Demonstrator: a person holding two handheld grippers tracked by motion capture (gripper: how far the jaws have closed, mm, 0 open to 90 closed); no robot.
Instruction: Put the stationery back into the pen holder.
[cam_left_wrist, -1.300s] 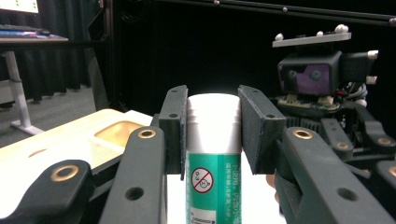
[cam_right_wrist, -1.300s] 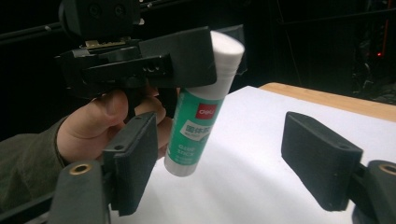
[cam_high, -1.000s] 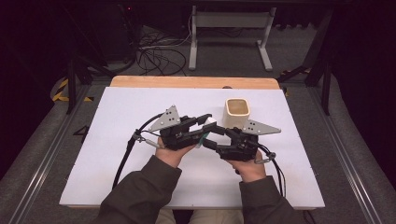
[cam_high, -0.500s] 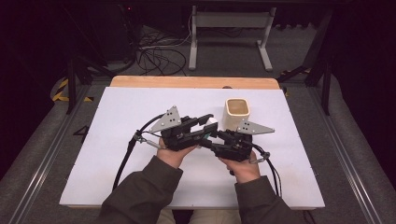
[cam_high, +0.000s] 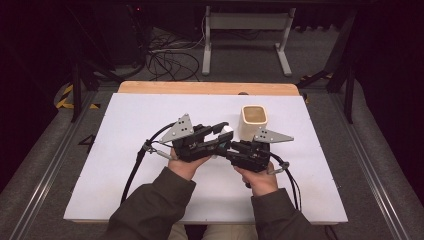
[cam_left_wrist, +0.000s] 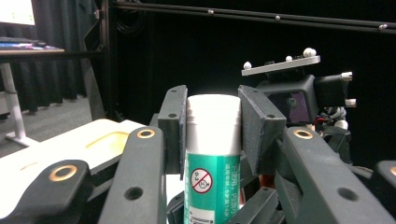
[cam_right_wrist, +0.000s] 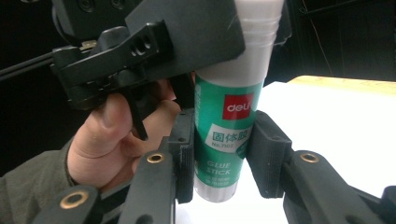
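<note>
A green glue stick (cam_right_wrist: 231, 107) with a white cap (cam_left_wrist: 214, 114) is held between both grippers above the white table (cam_high: 125, 150). My left gripper (cam_left_wrist: 214, 116) is shut on the cap. My right gripper (cam_right_wrist: 224, 158) is shut on the lower green body, its jaws having just closed around the stick. In the high view the left gripper (cam_high: 220, 132) and the right gripper (cam_high: 231, 146) meet tip to tip at the table's middle, each held in one of the person's hands.
A cream square cup (cam_high: 254, 121) stands open-topped just behind the right gripper. A wooden strip (cam_high: 200, 88) runs along the table's far edge. Cables trail from both grippers toward the person.
The right gripper's jaws have closed onto the glue stick's lower body. Both hands have stayed where they were.
</note>
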